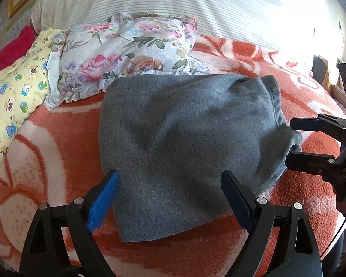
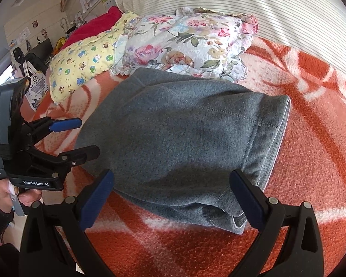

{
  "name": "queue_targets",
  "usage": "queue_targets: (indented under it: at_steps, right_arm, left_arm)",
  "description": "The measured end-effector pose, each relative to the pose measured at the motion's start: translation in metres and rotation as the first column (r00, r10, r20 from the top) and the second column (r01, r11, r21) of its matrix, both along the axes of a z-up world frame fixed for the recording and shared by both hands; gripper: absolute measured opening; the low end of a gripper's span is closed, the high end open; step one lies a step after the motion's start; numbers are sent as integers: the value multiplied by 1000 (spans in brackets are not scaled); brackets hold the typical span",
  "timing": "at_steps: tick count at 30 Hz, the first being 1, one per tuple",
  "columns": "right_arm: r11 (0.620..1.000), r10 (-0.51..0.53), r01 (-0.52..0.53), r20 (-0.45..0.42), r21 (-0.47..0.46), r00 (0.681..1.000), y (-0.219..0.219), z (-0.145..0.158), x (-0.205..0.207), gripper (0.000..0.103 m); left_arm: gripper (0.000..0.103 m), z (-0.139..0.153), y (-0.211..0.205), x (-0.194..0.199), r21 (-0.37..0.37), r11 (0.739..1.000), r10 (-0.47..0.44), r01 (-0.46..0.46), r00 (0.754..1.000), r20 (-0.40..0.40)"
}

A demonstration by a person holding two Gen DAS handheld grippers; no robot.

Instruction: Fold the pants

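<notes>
The grey fleece pants point(image 1: 184, 127) lie folded into a compact bundle on the orange-and-white blanket point(image 1: 64, 143). My left gripper point(image 1: 170, 177) is open, its blue-padded fingers standing apart over the bundle's near edge and holding nothing. At the right of this view my right gripper point(image 1: 290, 140) is open, its fingertips right beside the pants' right corner. In the right wrist view the pants point(image 2: 184, 133) fill the middle, with their stitched hem on the right. Here my right gripper point(image 2: 171, 177) straddles their near edge, open. My left gripper point(image 2: 87, 136) is open at the bundle's left side.
A floral pillow point(image 1: 126, 50) lies just behind the pants, with a yellow cartoon-print pillow point(image 1: 13, 87) and a red cloth point(image 1: 11, 46) to its left. A striped headboard cushion point(image 1: 173, 2) runs along the back. A hand point(image 2: 2, 194) holds the left gripper's handle.
</notes>
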State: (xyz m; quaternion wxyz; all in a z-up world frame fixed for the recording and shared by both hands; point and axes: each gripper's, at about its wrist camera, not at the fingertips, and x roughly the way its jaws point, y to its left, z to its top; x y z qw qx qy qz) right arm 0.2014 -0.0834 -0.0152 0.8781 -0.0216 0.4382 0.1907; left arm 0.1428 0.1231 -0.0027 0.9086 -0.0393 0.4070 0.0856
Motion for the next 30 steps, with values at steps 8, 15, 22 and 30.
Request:
queue_targets:
  at_steps: [8,15,22,30]
  right_arm:
    - [1000,-1,1,-7,2,1000,0,-4,2,100]
    - [1000,-1,1,-10,2,1000,-1,-4,3,100]
    - [1000,0,0,-14,3,1000,-1,-6,4,100]
    - [1000,0,0,-14,4,1000,0,-6,4,100]
  left_arm:
    - [89,-1,0,1,-1,1000,-2,2,1000,-4]
    - [89,-1,1,2,-4,1000,-3,2,1000,-8]
    - [89,-2,1,3,-4,1000,-2,2,1000,-8]
    - [89,-2,1,3,-5,1000,-4,3,1000,-10]
